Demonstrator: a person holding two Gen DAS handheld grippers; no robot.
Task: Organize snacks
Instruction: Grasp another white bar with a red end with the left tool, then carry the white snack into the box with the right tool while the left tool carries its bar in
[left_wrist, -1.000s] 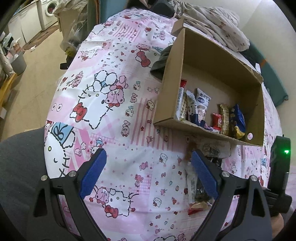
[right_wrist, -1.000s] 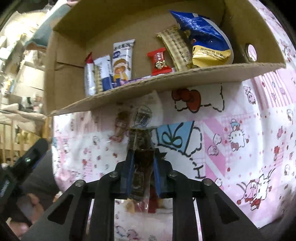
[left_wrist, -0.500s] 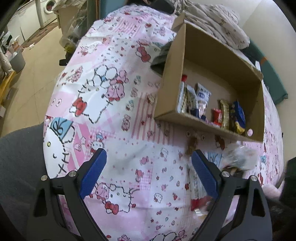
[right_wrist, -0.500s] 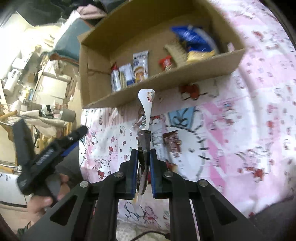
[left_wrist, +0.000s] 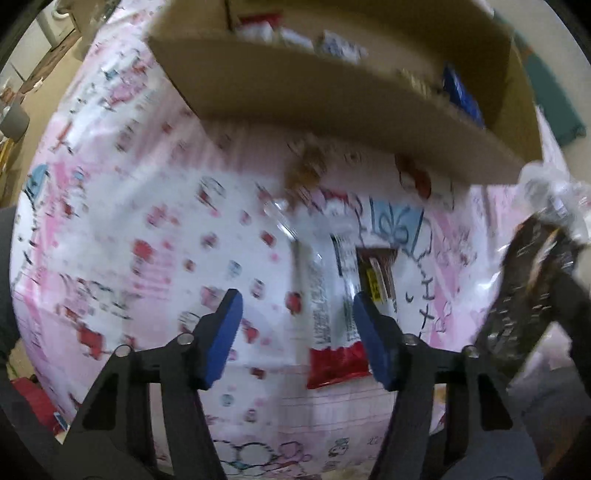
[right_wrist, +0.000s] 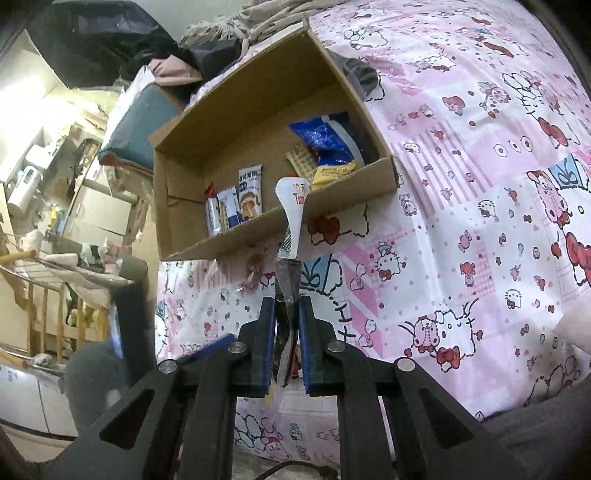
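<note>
The right claw (right_wrist: 287, 354) is pinched tight on a long thin snack packet (right_wrist: 290, 229), dark wrapper down at the pads and a white end sticking up and away toward the cardboard box (right_wrist: 280, 236), so its long axis runs straight along the claw's line. The white end has red writing, but I can only make out something like "To", too small for the rest. It hangs above the pink cartoon-cat bedsheet (right_wrist: 461, 221), just short of the box's near wall. In the box: a blue chip bag (right_wrist: 325, 142), a checkered bar (right_wrist: 302, 160), and a few white packets (right_wrist: 250, 194) in a row on the left, with open floor behind them. The left claw (left_wrist: 297, 332) has just been closing and now stands half spread, nothing pinched, over a flat white packet with a red end (left_wrist: 332, 317) lying lengthwise toward the box; that view is blurry, so its print is unreadable.
</note>
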